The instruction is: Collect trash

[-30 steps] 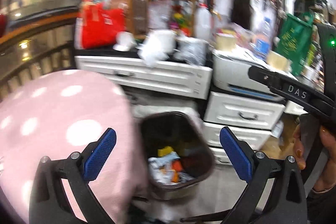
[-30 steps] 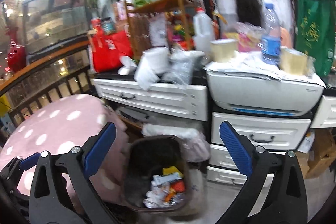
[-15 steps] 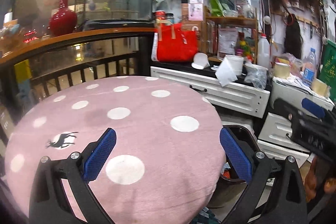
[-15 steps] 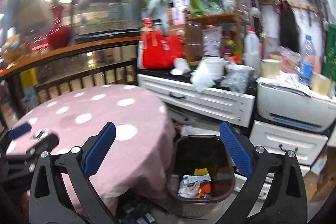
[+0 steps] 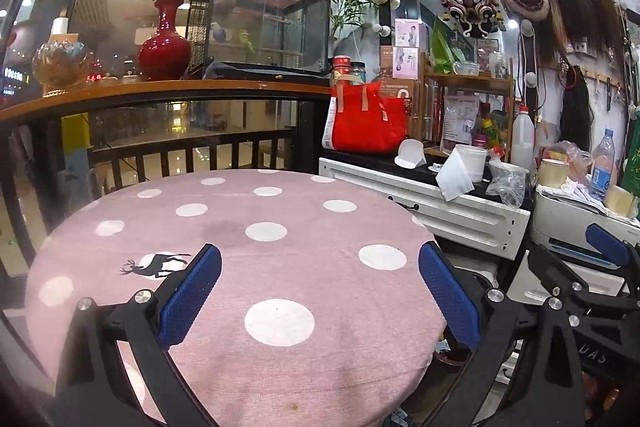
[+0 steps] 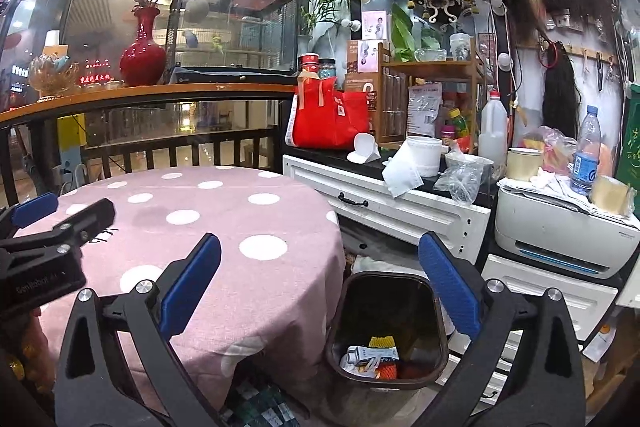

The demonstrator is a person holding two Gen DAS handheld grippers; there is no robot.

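A dark brown trash bin (image 6: 438, 331) stands on the floor between the round table and the white drawers. Crumpled wrappers and a yellow scrap (image 6: 372, 355) lie in it. My right gripper (image 6: 320, 287) hangs open and empty above the table's right edge and the bin. My left gripper (image 5: 320, 299) is open and empty over the pink polka-dot tablecloth (image 5: 280, 227), which shows no trash. In the left wrist view only a sliver of the bin (image 5: 452, 353) peeks past the table edge. Each gripper shows in the other's view: the left gripper (image 6: 44, 227), the right gripper (image 5: 580, 287).
White drawers (image 6: 400, 211) and a printer (image 6: 560, 231) stand close behind the bin. Their tops are crowded with a red bag (image 6: 332, 119), a tissue roll (image 6: 416, 159), a plastic bag and bottles. A dark railing (image 5: 160, 131) with a red vase (image 5: 164, 43) runs behind the table.
Both views have swung up and left, away from the bin. The left gripper now looks across the tabletop and the right one at the table edge with the bin. Both stay open.
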